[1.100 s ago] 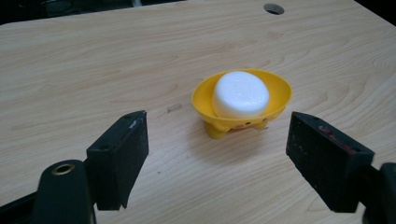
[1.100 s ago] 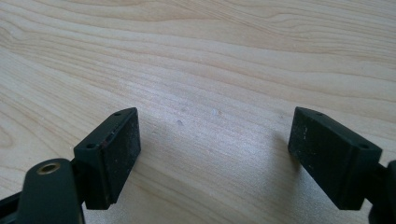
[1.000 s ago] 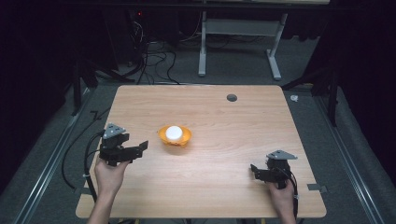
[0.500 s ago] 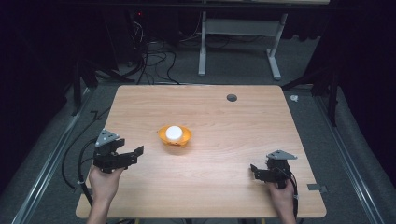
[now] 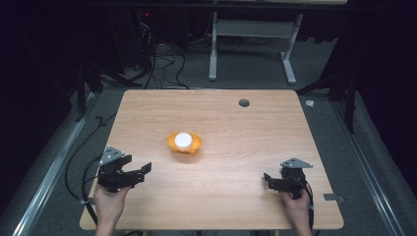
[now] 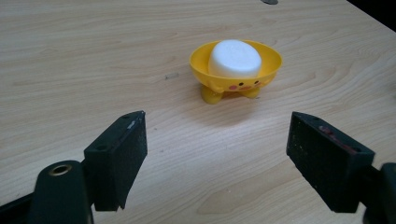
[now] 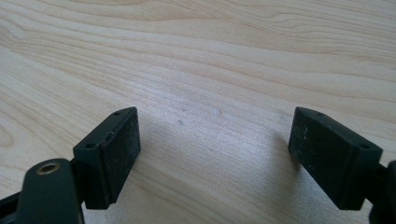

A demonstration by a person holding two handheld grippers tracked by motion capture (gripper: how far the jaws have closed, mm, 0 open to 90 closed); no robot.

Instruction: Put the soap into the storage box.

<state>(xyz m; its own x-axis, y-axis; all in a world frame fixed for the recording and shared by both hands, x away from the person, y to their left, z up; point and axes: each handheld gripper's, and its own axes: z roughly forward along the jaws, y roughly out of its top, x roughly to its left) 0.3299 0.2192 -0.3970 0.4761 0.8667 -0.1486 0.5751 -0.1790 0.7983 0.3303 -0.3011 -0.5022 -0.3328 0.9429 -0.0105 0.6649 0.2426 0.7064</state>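
Foam puck [image 6: 234,57] sits soft and light in the yellow chick bowl [image 6: 271,59]; left hand-held gripper [image 6: 217,154] at seven o'clock, released, should pinch its sides. Right hand-held gripper [image 7: 215,156] released too.

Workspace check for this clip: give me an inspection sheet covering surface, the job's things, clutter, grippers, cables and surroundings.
Surface: wooden table, light grain, a round dark grommet hole near the far edge.
Job's things: yellow footed bowl with a painted face, near the table's middle, holding a white block.
Clutter: nothing seen.
Grippers: left gripper empty, jaws wide apart, facing the bowl; right gripper empty, jaws wide apart, low over bare wood.
Cables: black cables on the floor beyond the table.
Surroundings: dark room, grey carpet, a white desk frame behind.
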